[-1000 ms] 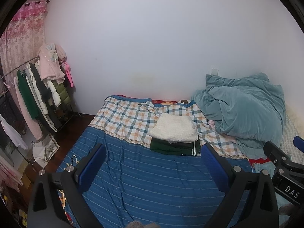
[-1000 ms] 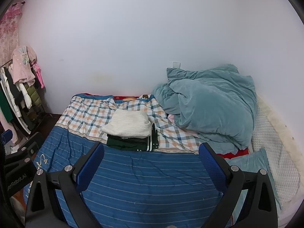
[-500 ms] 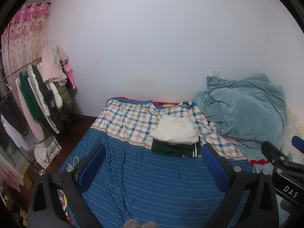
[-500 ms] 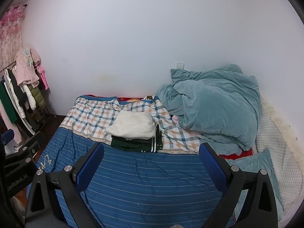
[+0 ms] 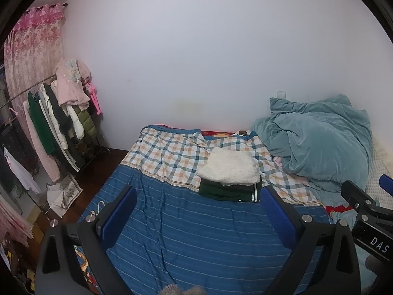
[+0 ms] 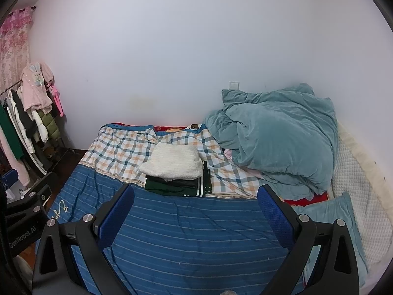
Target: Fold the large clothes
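Observation:
A folded stack lies mid-bed: a white fluffy garment (image 5: pixel 231 166) on top of a folded dark green garment (image 5: pixel 228 191). The white garment (image 6: pixel 173 163) and the green one (image 6: pixel 172 188) show the same way in the right wrist view. My left gripper (image 5: pixel 196 211) is open and empty, held above the blue striped sheet (image 5: pixel 186 233), short of the stack. My right gripper (image 6: pixel 195 209) is open and empty, also short of the stack. The right gripper's body shows at the right edge of the left wrist view (image 5: pixel 368 218).
A crumpled teal duvet (image 6: pixel 277 135) fills the bed's far right, with a teal pillow (image 6: pixel 329 221) and white quilted mat (image 6: pixel 353 196) beside it. A clothes rack (image 5: pixel 54 123) with hanging garments stands left of the bed. A white wall is behind.
Both views have drifted slightly, so the bed and stack sit a little lower and further right in frame. Both grippers stay open and empty.

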Demonstrator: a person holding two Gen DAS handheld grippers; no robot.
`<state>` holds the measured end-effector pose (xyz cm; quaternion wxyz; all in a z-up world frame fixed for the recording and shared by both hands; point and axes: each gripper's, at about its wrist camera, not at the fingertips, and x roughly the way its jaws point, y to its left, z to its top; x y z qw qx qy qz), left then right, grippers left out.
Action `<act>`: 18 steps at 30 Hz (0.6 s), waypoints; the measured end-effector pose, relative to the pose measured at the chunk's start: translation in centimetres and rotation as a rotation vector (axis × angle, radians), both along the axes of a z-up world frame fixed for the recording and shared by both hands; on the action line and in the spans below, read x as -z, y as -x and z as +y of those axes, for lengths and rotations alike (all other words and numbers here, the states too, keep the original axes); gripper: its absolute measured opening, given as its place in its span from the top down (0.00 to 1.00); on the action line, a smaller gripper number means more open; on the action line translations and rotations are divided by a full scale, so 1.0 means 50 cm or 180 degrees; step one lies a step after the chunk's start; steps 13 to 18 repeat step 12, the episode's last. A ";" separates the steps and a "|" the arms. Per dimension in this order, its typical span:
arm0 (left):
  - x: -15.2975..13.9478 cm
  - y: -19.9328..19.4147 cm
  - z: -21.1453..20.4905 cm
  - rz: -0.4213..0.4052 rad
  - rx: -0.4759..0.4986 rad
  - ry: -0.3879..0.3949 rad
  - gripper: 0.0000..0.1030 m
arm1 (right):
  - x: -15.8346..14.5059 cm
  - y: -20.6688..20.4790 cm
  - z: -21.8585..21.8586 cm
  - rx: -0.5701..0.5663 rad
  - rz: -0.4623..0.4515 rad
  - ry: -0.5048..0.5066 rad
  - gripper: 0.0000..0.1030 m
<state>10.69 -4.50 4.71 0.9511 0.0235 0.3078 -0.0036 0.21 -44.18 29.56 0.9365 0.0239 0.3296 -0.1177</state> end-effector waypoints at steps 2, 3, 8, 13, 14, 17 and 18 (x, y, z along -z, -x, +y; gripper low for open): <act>0.001 0.000 0.000 -0.0001 -0.0012 -0.0002 0.01 | -0.001 0.000 0.001 0.0001 -0.0004 -0.0004 0.01; 0.001 0.001 0.001 -0.0003 -0.0014 0.0001 0.01 | 0.000 0.000 0.000 0.0003 -0.0006 -0.0006 0.01; 0.004 0.006 0.004 0.0004 -0.0025 -0.0007 0.01 | 0.001 -0.001 0.000 -0.0003 -0.0007 -0.0005 0.01; 0.006 0.016 0.006 -0.0032 -0.0036 -0.0050 0.01 | 0.002 0.001 0.000 0.0001 -0.0005 0.0000 0.01; 0.006 0.016 0.006 -0.0032 -0.0036 -0.0050 0.01 | 0.002 0.001 0.000 0.0001 -0.0005 0.0000 0.01; 0.006 0.016 0.006 -0.0032 -0.0036 -0.0050 0.01 | 0.002 0.001 0.000 0.0001 -0.0005 0.0000 0.01; 0.006 0.016 0.006 -0.0032 -0.0036 -0.0050 0.01 | 0.002 0.001 0.000 0.0001 -0.0005 0.0000 0.01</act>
